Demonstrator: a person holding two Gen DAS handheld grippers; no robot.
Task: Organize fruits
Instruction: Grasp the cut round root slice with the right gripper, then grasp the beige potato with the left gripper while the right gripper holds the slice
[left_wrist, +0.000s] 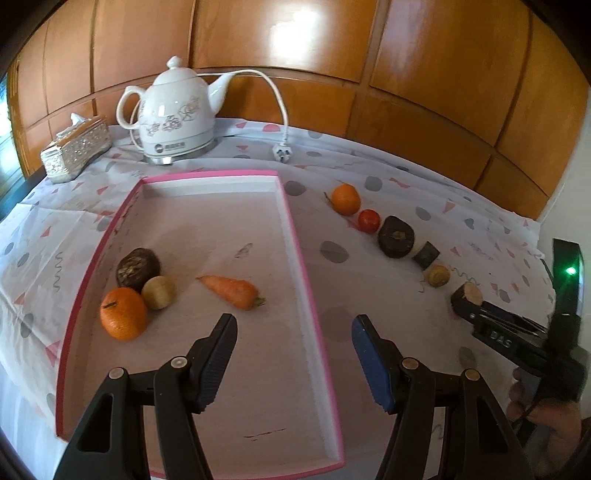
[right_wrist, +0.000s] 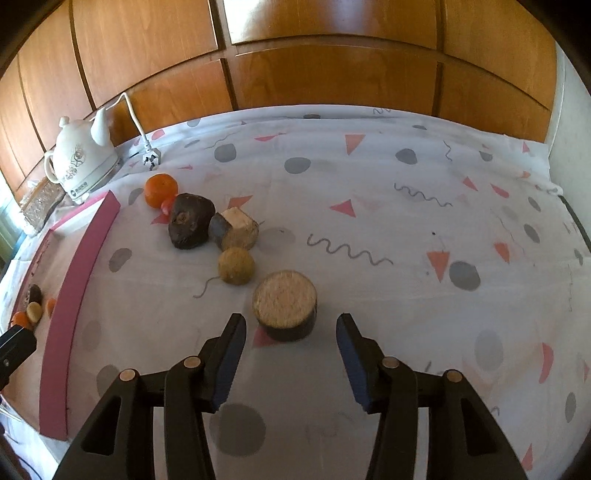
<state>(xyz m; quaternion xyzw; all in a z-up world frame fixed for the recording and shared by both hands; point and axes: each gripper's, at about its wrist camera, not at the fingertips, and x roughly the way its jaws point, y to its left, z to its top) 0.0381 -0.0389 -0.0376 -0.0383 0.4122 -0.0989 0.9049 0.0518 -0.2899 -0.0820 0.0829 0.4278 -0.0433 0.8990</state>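
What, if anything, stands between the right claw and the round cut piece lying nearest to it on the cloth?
Nothing visible does. The right claw is open, with only bare tablecloth between it and the cut piece; the yellowish ball lies beyond that piece, not in the path.

The left gripper (left_wrist: 293, 325) tilts steeply downward, its two black fingers parted with nothing between the ribbed blue-edged pads (left_wrist: 365, 350). The right gripper (right_wrist: 291, 326) points down at a similar slant — jaws apart, pads clear of any contact, gap a little narrower than the left's. From the left wrist view the right tool's black fingers (left_wrist: 476, 314) reach in from the right edge, a green light glowing on its body, a person's hand (left_wrist: 546, 417) clasped round the handle — blurred, low in the corner.
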